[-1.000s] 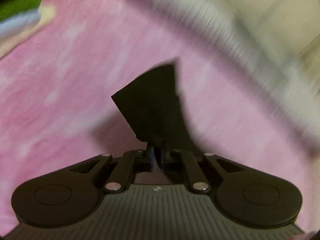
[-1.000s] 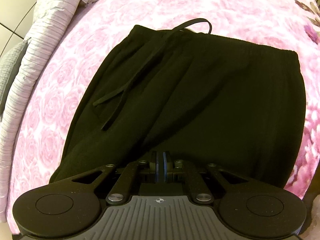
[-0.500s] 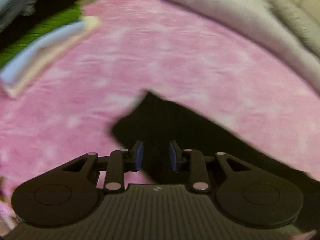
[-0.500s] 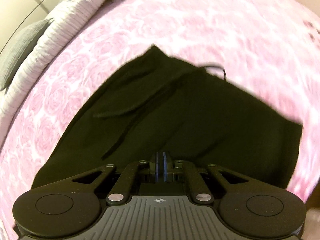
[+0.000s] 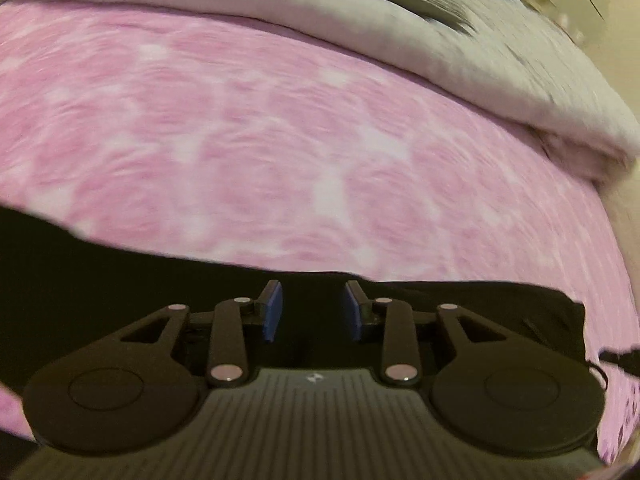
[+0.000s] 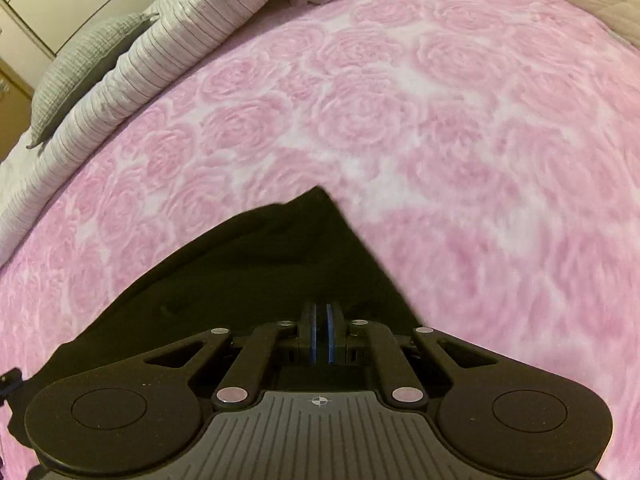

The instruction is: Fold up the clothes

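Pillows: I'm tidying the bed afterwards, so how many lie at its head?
2 visible: a grey pillow near the wall and a white striped pillow beside it, bordering the pink bedspread. Others may lie outside the frame.

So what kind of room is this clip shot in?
Most likely a bedroom. The black garment lies on a bed covered by a pink rose-patterned bedspread, with a striped white pillow and a grey cushion along its edge.

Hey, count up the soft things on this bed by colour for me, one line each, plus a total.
Black: 1, the shorts
Pink: 1, the rose bedspread
White: 1, the striped duvet
Grey: 1, the pillow
Total: 4
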### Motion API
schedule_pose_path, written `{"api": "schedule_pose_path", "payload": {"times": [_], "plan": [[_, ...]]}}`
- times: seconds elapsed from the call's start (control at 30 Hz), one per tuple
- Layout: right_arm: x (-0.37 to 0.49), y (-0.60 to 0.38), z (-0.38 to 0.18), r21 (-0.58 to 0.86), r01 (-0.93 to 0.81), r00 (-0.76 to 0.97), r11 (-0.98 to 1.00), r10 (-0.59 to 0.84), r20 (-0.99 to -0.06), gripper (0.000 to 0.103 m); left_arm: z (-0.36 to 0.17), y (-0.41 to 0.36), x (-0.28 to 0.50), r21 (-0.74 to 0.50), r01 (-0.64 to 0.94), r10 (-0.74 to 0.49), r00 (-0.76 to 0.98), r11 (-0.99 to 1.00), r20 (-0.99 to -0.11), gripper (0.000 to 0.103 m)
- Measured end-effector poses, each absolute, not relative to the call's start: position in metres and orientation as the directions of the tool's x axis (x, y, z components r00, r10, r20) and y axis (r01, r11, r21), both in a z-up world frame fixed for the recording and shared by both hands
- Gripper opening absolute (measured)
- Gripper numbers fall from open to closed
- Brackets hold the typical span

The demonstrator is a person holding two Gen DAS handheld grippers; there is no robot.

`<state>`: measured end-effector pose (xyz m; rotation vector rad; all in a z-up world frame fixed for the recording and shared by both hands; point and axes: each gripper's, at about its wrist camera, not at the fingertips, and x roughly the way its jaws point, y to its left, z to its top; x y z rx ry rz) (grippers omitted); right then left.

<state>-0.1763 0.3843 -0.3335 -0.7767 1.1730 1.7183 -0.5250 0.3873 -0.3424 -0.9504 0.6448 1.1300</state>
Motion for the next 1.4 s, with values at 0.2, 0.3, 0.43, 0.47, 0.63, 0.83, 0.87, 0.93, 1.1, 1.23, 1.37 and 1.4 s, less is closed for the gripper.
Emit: {"api": "schedule_pose_path", "payload": {"times": [0.2,0.3,0.43,0.47,0.63,0.83,0.87,0.93,1.1,1.23,1.37,1.4], "plan": [[-0.182,0.426,-0.346,0.461,-0.876,-0.482,-0.145,0.322,-0.815,0.005,-0.348,0.401,-0.495,-0.282,-0.953,0.444,0.301,0.110,-0.844,0.029],[-0.188,0.442,-0.350,0.496,-0.846,-0.533,-0.198,0.292,-0.794,0.005,-0.353,0.406,-0.494,-0.294,-0.953,0.438,0.294,0.070,-0.849,0.029],[-0.192,0.449,-0.354,0.471,-0.848,-0.528,-0.244,0.302,-0.794,0.005,-0.356,0.409,-0.492,-0.286,-0.957,0.432,0.276,0.043,-0.859,0.029],[-0.191,0.451,-0.356,0.478,-0.846,-0.531,-0.236,0.290,-0.796,0.005,-0.356,0.410,-0.492,-0.284,-0.958,0.431,0.272,0.038,-0.861,0.029],[-0.181,0.461,-0.369,0.546,-0.819,-0.573,-0.174,0.249,-0.781,0.005,-0.360,0.414,-0.493,-0.271,-0.963,0.429,0.250,0.014,-0.868,0.029],[-0.181,0.468,-0.368,0.580,-0.797,-0.602,-0.167,0.298,-0.741,0.005,-0.362,0.419,-0.496,-0.264,-0.965,0.429,0.237,-0.003,-0.872,0.029],[-0.179,0.466,-0.366,0.571,-0.804,-0.591,-0.162,0.319,-0.741,0.004,-0.362,0.418,-0.496,-0.264,-0.964,0.429,0.238,-0.001,-0.871,0.029],[-0.178,0.461,-0.359,0.571,-0.804,-0.589,-0.168,0.355,-0.726,0.000,-0.362,0.417,-0.495,-0.264,-0.965,0.431,0.239,0.002,-0.870,0.029],[-0.180,0.459,-0.360,0.578,-0.804,-0.584,-0.138,0.365,-0.725,0.004,-0.362,0.416,-0.496,-0.272,-0.962,0.436,0.245,0.000,-0.866,0.029],[-0.177,0.463,-0.370,0.625,-0.777,-0.609,-0.074,0.340,-0.717,0.051,-0.360,0.416,-0.498,-0.274,-0.962,0.443,0.249,0.008,-0.861,0.029],[-0.181,0.469,-0.379,0.626,-0.775,-0.620,-0.086,0.298,-0.726,0.051,-0.360,0.415,-0.501,-0.274,-0.962,0.447,0.244,-0.002,-0.861,0.029],[-0.183,0.470,-0.381,0.626,-0.774,-0.622,-0.089,0.287,-0.728,0.051,-0.360,0.415,-0.502,-0.275,-0.961,0.447,0.244,-0.005,-0.861,0.029]]}}
